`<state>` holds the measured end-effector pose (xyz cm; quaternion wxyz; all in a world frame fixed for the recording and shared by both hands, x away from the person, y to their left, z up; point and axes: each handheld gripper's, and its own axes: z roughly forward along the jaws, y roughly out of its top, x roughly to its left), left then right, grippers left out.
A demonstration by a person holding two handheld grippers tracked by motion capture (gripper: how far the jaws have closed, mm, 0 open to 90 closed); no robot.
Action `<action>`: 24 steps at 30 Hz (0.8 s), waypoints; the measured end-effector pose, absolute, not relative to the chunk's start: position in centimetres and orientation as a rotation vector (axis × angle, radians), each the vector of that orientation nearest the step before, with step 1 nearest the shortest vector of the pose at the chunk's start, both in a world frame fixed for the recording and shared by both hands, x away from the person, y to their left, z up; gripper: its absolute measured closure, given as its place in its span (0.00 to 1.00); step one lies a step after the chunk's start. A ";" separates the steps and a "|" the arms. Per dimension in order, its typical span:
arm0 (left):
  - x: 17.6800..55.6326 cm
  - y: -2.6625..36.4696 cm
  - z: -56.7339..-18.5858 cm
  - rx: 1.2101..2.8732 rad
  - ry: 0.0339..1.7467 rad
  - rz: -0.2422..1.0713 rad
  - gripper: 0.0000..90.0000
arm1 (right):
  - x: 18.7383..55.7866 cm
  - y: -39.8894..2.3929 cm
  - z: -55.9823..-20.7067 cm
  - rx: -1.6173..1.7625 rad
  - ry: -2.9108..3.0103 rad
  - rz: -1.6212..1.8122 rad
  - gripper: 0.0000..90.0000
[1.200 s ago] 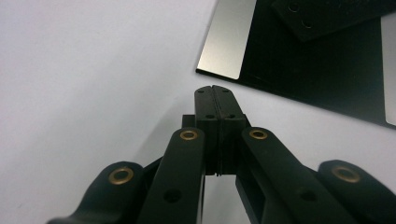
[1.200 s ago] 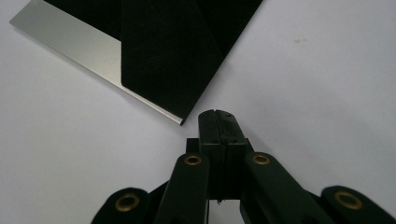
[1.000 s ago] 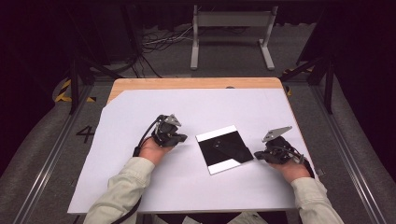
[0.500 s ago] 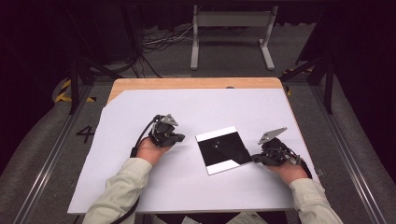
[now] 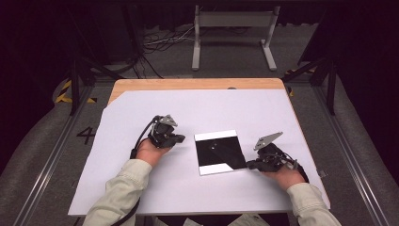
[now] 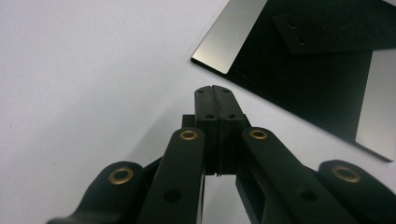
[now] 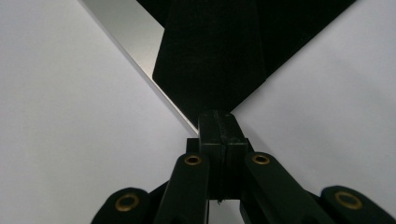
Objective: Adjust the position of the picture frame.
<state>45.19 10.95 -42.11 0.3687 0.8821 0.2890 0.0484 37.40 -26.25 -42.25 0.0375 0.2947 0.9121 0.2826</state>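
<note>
A square, mirror-like dark plate point(image 5: 220, 151) lies flat on the white table top point(image 5: 207, 108), with bright strips along its far and near edges. My left gripper point(image 5: 181, 138) rests on the table just left of the plate, a small gap between them. Its jaws are pressed together on nothing, and in the left gripper view the left gripper point(image 6: 213, 88) points at the plate point(image 6: 317, 79). My right gripper point(image 5: 249, 165) is shut too. Its tips meet the plate's near right corner, and the right gripper point(image 7: 216, 114) sits at the plate point(image 7: 215, 56) corner's point.
A white sheet covers most of the table, leaving a wooden strip point(image 5: 197, 84) bare at the far edge. Beyond it on the floor stand a grey metal frame point(image 5: 233, 28) and cables point(image 5: 160, 44). Dark rails point(image 5: 47, 160) run along both sides.
My right gripper has slid left and nearer until it met the plate's near right corner. The plate's near edge has shifted a little left. The left gripper has barely moved.
</note>
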 end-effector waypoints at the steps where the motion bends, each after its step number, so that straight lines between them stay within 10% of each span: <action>1: 45.2 11.0 -42.1 2.269 0.736 0.125 1.00 | 37.3 -25.9 -42.3 0.897 2.805 0.869 1.00; 24: 45.2 11.5 -42.1 2.245 0.728 0.108 1.00 | 36.8 -24.6 -42.1 0.830 2.795 0.897 1.00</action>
